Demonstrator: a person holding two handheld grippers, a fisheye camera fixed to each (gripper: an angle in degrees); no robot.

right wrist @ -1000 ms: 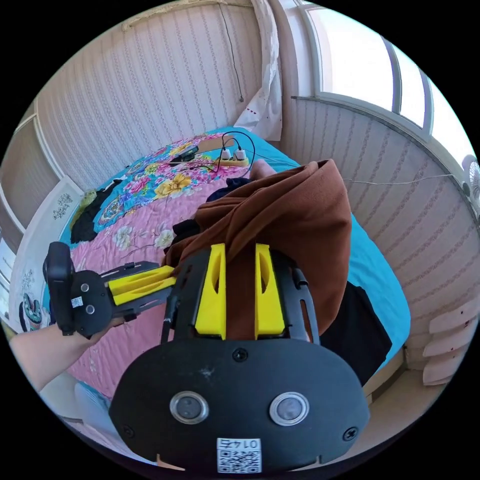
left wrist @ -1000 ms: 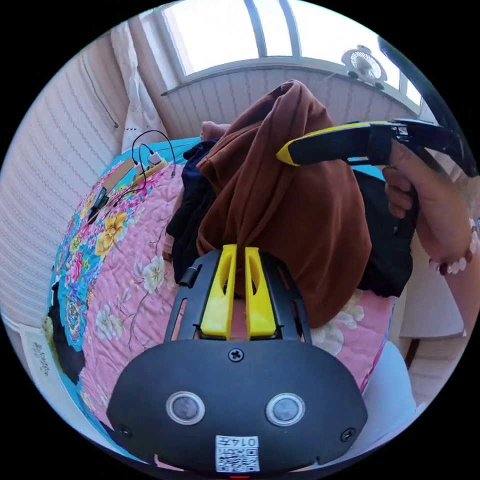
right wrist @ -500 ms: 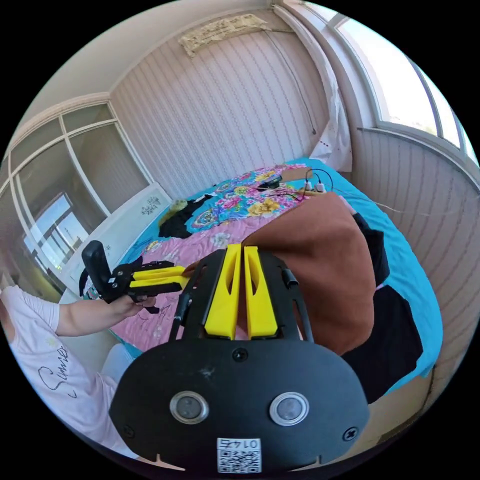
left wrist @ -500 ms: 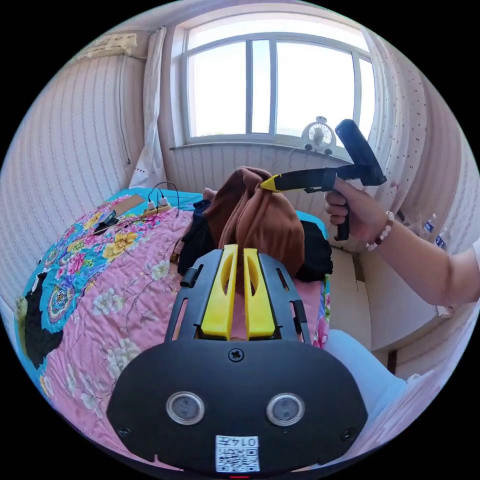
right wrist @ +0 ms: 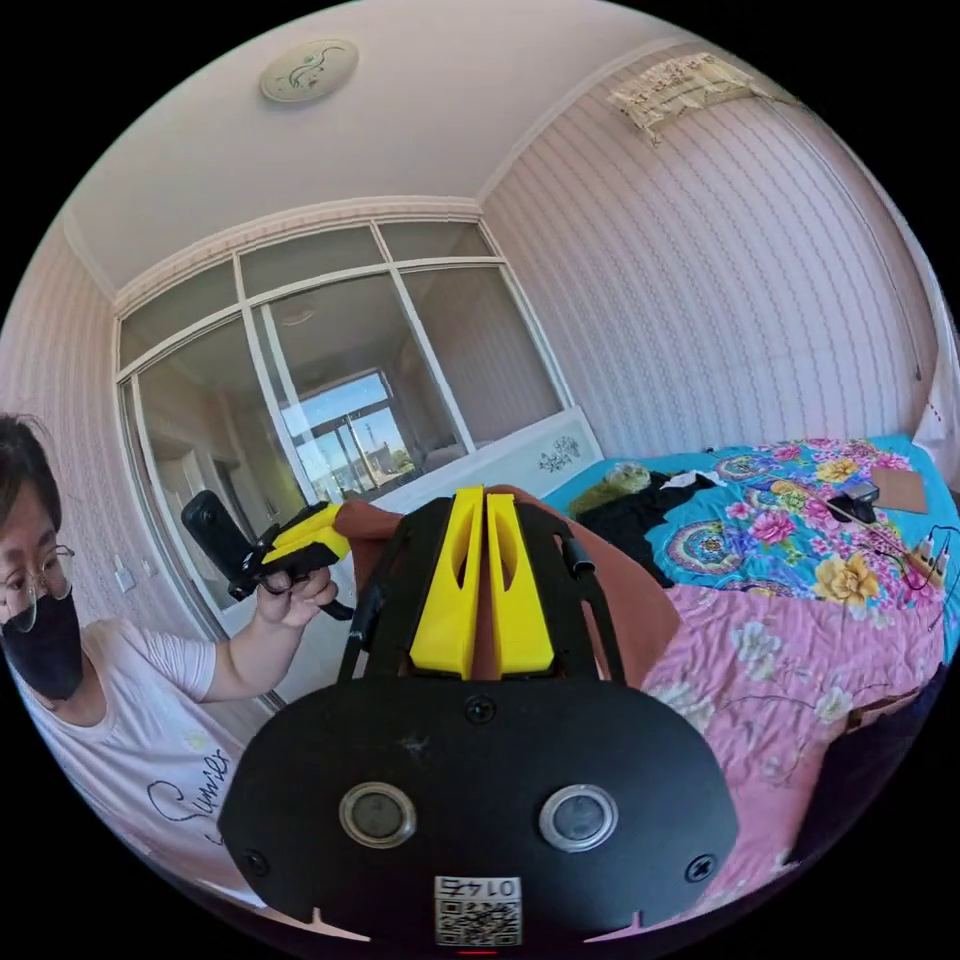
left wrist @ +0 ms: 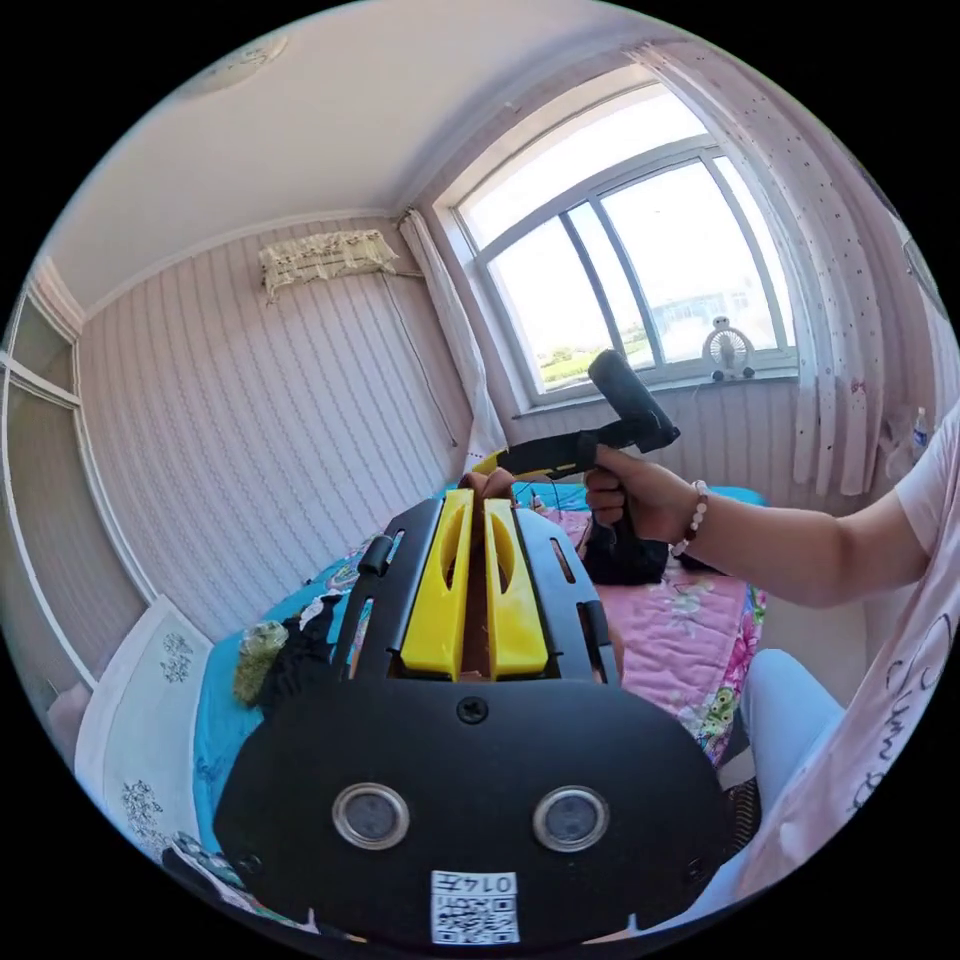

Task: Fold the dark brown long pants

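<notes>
We hold the soft, light pants (right wrist: 620, 600) above the bed (right wrist: 790, 640), left tool (left wrist: 478, 500) and right tool (right wrist: 486, 510) each clenched on an edge, best gripped there.

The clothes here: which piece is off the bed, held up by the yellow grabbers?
The brown pants. Both the left gripper and right gripper are clamped on them, holding them up, while the black garments lie on the floral bedspread.

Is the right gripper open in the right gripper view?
No, the right gripper has its yellow jaws closed on a fold of the brown pants, which hang over the bed.
</notes>
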